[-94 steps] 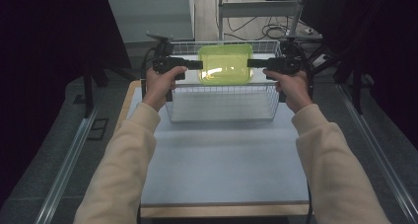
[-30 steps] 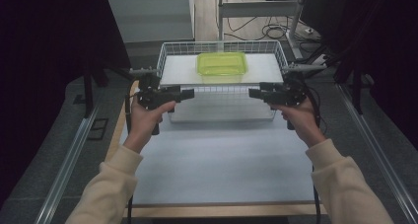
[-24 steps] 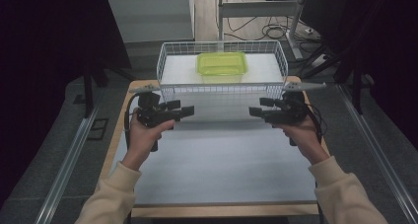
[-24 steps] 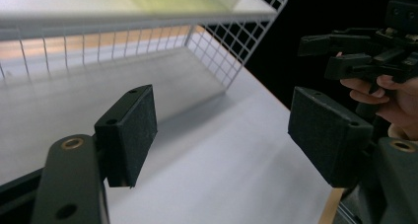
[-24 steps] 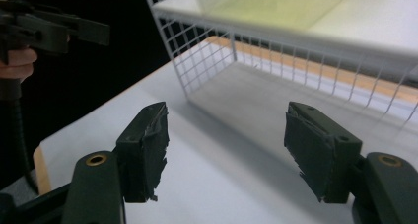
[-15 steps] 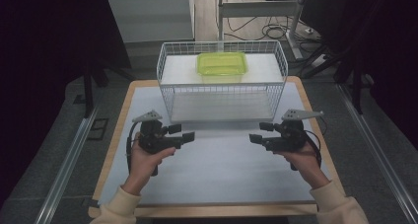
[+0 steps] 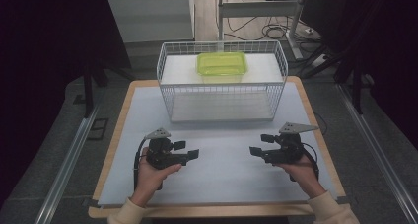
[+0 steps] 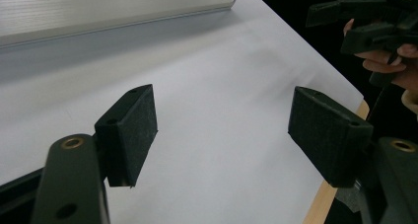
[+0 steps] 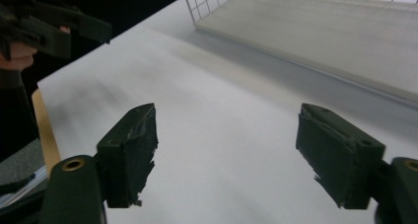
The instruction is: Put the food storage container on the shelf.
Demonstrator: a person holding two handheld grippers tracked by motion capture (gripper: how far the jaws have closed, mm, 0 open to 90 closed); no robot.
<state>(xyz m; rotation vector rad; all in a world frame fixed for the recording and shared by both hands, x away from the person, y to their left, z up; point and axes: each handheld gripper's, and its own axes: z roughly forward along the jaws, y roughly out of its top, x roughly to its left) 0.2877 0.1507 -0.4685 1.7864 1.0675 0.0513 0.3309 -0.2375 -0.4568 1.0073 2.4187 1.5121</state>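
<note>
**A:** From the high view, where does the work stand?

**B:** The wire basket (image 7: 222, 81) sits at the far end of the worktop (image 7: 222, 184) with the yellow-green lidded container (image 7: 222, 65) inside it, toward the back. Both hands are near the front edge, well apart from the basket: the left gripper (image 7: 188, 151) and the right gripper (image 7: 260, 145) point at each other over bare surface. I'd judge the placing done, with the container in the basket and nothing left in hand.

**A:** And the left gripper view?

**B:** Its fingers (image 8: 133, 128) stand wide apart and released, with only the white worktop between them. The basket's base board (image 8: 98, 9) is at the top, and the other hand's gripper is at the far right.

**A:** The right gripper view?

**B:** Same picture: fingers (image 9: 130, 145) spread and empty, having just been opening, nothing between them. The basket's corner (image 9: 207, 7) lies ahead. What's left, by my guess, is only to come to rest or begin a fresh step.
</note>
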